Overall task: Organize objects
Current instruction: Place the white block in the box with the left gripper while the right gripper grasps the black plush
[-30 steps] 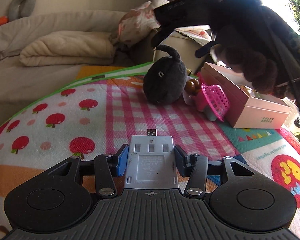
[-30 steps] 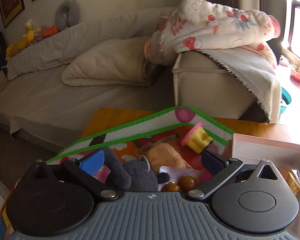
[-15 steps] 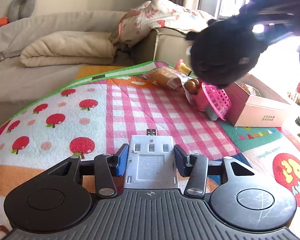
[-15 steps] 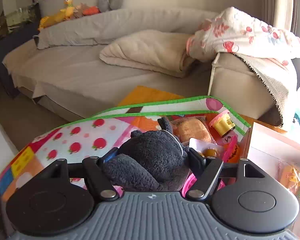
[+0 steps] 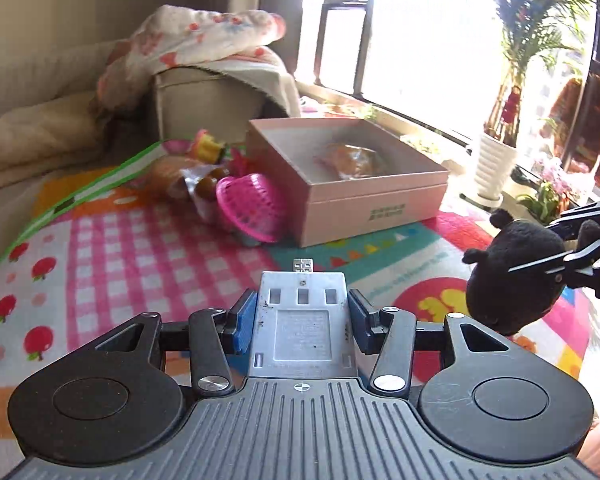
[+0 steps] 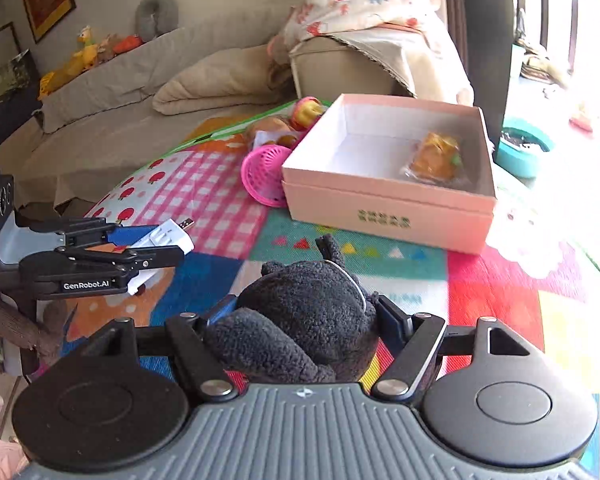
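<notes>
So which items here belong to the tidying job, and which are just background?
In play: black plush toy in right claw; white USB charger in left claw; pink box; pink basket.

Background: sofa; floral blanket; potted plant.

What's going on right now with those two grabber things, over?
Left gripper shut on flat white USB adapter. Right gripper shut on fuzzy black plush toy, held above the mat. Open pink cardboard box ahead, path clear.
</notes>
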A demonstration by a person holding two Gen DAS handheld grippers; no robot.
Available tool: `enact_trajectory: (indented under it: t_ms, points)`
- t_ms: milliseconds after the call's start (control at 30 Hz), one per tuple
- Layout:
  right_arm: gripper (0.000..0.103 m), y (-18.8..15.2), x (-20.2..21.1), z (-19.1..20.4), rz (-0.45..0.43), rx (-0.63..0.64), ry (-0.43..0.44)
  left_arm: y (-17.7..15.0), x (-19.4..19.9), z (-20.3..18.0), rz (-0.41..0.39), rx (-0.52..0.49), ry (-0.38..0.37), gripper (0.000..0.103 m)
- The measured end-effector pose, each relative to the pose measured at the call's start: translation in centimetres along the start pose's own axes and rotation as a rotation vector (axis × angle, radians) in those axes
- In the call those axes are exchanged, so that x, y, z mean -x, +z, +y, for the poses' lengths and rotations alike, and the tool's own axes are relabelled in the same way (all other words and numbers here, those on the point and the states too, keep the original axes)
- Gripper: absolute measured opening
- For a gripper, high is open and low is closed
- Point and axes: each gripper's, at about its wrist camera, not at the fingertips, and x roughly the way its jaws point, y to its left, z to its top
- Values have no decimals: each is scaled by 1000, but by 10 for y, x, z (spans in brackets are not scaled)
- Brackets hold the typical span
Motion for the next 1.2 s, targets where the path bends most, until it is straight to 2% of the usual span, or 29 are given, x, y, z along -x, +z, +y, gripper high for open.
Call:
enact_trajectory:
  t_ms: [133,267,367,433,467,533,633,800,900,1033,1133,1167,1200]
  points:
    - [73,-24,19,-18,-59,-25,0,42,-7,-25,-39,-10,-37,53]
    - [73,-31,30,-26,-119,-26,15,98,-25,-41,-129,-18,9,53]
    - [73,-26,35,-27,-149,-25,8,147,-52,-44,-201,32,16,53]
    - [73,-26,40,-28,-180,-19,-6,168,-70,-43,-257,98,12,53]
    - [73,-26,41,-29,-196,-20,-10,176,-84,-42,-264,136,-5,53]
    - [73,-27,45,-32,-217,-34,-6,184,-114,-40,-203,189,-29,53]
    - [74,-28,46,-39,-228,-64,-6,180,-151,-43,-129,195,2,51]
    - [73,-29,46,-45,-232,-70,-37,158,-163,-53,-76,57,41,51]
    - [72,-25,47,-44,-239,-67,-34,144,-145,-46,-72,70,19,51]
    - [70,-17,47,-40,-243,-56,-37,123,-115,-31,-66,74,41,51]
    - [70,-11,40,-41,-219,-57,-35,103,-91,-16,-61,113,41,51]
    - [71,-9,36,-41,-206,-55,-34,96,-83,-10,-57,134,44,51]
    - [76,-9,31,-41,-190,-48,-39,89,-77,-5,-56,152,47,51]
